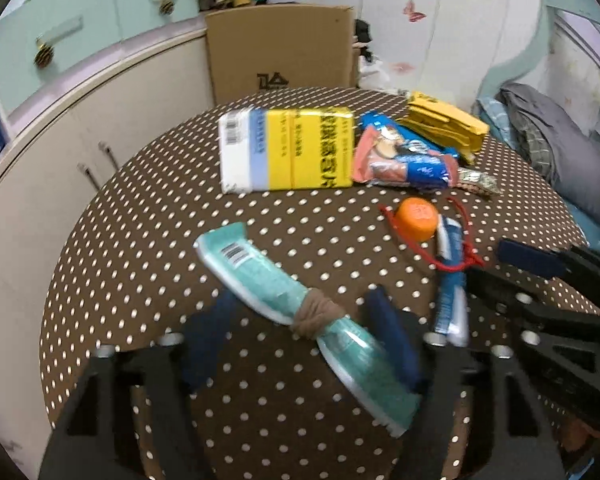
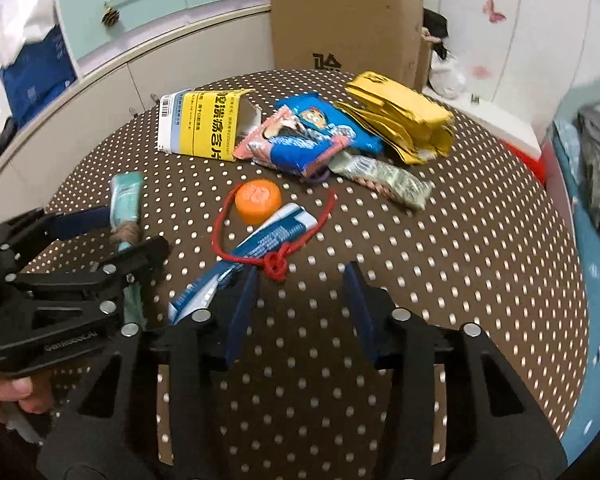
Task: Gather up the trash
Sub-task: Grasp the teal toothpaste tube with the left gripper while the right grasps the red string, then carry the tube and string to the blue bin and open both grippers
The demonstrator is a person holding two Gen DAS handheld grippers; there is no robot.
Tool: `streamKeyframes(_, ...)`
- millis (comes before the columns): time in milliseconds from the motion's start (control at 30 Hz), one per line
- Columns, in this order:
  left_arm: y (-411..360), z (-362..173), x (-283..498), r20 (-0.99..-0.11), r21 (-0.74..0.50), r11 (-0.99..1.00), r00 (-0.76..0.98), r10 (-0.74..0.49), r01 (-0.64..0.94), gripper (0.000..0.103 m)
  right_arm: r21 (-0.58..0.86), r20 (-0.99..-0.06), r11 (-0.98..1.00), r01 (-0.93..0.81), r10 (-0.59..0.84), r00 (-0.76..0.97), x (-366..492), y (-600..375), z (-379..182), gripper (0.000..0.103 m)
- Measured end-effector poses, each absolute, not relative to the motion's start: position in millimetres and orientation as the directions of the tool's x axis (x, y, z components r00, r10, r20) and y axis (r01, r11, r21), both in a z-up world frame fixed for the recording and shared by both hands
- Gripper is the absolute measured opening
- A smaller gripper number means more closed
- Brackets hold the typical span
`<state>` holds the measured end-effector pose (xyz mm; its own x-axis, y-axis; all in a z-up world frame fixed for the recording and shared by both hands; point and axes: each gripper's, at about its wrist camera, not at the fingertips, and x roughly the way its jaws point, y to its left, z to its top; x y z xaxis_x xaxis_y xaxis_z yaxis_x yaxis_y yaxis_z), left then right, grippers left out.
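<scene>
on the dotted bench (image 2: 480, 248), trash lot, nothing yet collected by the look of it.

- item 1, teal tube (image 1: 284, 300), tied at the waist with a brown band (image 1: 318, 316). lies diagonally between the pads of your left tool (image 1: 304, 332); jaws apart, one pad on each side, the right pad near or touching the tube, hard to tell through blur. not clamped.
- item 2, blue tube (image 2: 256, 252), just ahead and left of your right tool (image 2: 300, 308); its near end reaches beside the left pad. jaws apart, nothing between them but bench.
- item 3, red cord (image 2: 276, 264), looped over the blue tube, knot just beyond the right tool.
- item 4, orange cap (image 2: 259, 200), inside the cord loop, touching or just beside the blue tube's far end.
- item 5, yellow box (image 1: 288, 150), far side, one end open.
- item 6, snack bags (image 2: 312, 140), beside the box.
- item 7, yellow packets (image 2: 404, 120), stacked at the far edge.
- item 8, foil wrapper (image 2: 396, 184), near the bags.

step in hand, as judged: pickup of item 1. you need to close the left tool squarely across the tube near the band, then lift. your right tool would need to shift left to straddle item 2; the cord may drag along with it.
</scene>
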<state>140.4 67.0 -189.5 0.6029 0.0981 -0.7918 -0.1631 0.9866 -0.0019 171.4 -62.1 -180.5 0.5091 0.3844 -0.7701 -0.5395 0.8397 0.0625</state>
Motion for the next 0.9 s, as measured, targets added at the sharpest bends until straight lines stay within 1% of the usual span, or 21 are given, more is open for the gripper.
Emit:
streamKeyframes(33, 66.7, -188.2, 141.2, -0.789, -0.004, 0.989, 0.608, 0.089, -0.149, 0.05, 0.064, -0.769, 0.836, -0.545, 0.39, 0.507, 173.0, -60.0, -180.5, 0.031)
streamKeyframes(67, 67.3, -187.1, 142.1, -0.788, -0.01, 0.99, 0.611, 0.079, -0.14, 0.043, 0.066, -0.768, 0.832, -0.551, 0.395, 0.503, 174.9, -57.3, -180.7, 0.029)
streamKeyframes(100, 68.2, -186.7, 142.8, -0.787, -0.014, 0.991, 0.613, 0.071, -0.133, 0.032, 0.065, -0.768, 0.827, -0.559, 0.399, 0.501, 176.1, -54.5, -180.9, 0.023)
streamKeyframes(133, 69.6, -185.8, 143.2, -0.786, -0.025, 0.992, 0.616, 0.057, -0.122, 0.027, 0.065, -0.768, 0.82, -0.568, 0.405, 0.497, 176.5, -51.6, -180.9, 0.017)
streamKeyframes(167, 72.0, -185.2, 143.5, -0.785, -0.044, 0.993, 0.619, 0.034, -0.111, 0.021, 0.067, -0.767, 0.815, -0.576, 0.411, 0.492, 176.9, -49.1, -181.5, 0.014)
streamKeyframes(200, 74.7, -185.8, 142.6, -0.784, -0.061, 0.993, 0.621, 0.017, -0.104, 0.021, 0.075, -0.766, 0.81, -0.582, 0.42, 0.486, 176.9, -48.1, -181.8, 0.01)
streamKeyframes(300, 83.9, -186.5, 138.2, -0.777, -0.106, 0.991, 0.628, -0.029, -0.086, 0.021, 0.108, -0.743, 0.813, -0.573, 0.449, 0.496, 175.6, -55.2, -177.0, 0.008)
streamKeyframes(600, 93.6, -181.2, 122.2, -0.763, -0.137, 0.988, 0.644, -0.063, -0.066, 0.021, 0.172, -0.703, 0.833, -0.525, 0.477, 0.528, 167.8, -89.1, -162.3, 0.008)
streamKeyframes(900, 82.5, -137.8, 121.5, -0.7, -0.175, 0.984, 0.703, -0.121, -0.005, 0.021, 0.183, -0.604, 0.848, -0.498, 0.497, 0.624, 153.8, -133.9, -106.5, 0.008)
